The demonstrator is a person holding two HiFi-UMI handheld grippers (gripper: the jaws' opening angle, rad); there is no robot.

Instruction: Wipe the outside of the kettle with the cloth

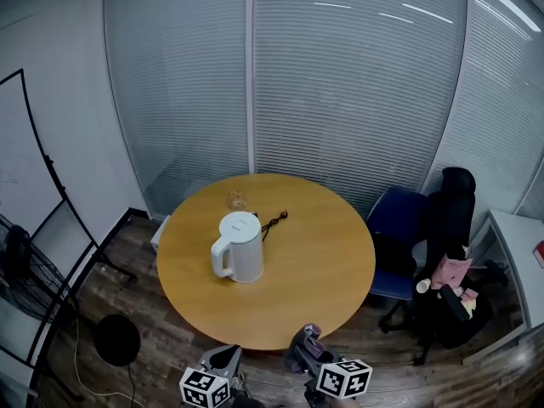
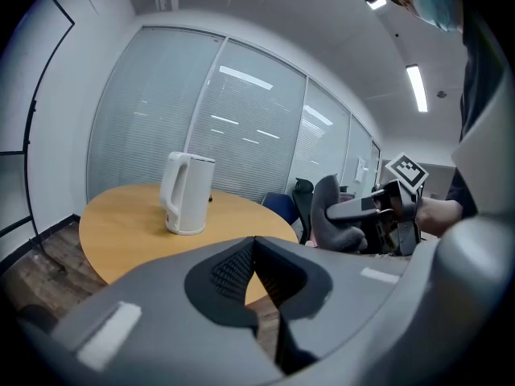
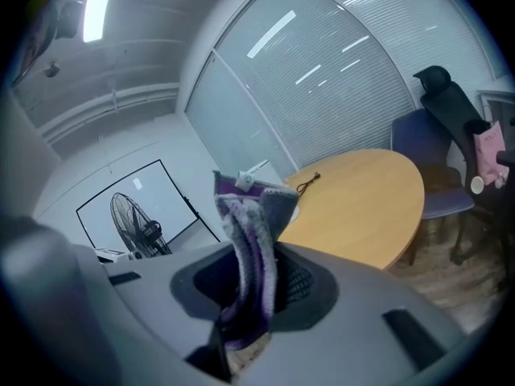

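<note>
While the right tongs (image 3: 251, 292) grasp the cloth (image 3: 248, 232), the left tongs (image 2: 256, 268) are clenched on nothing. The upright kettle (image 1: 240, 246) stands ahead and to the left of the cloth, nearer the left tongs.

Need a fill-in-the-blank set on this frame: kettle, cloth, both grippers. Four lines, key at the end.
1. The white plastic kettle stands ___ on the round wooden table.
2. The right gripper has its jaws ___ on the purple-grey knitted cloth.
3. The left gripper, jaws together, holds ___.
4. In the head view, the kettle's handle points to the picture's ___.
Missing words: upright; shut; nothing; left.
</note>
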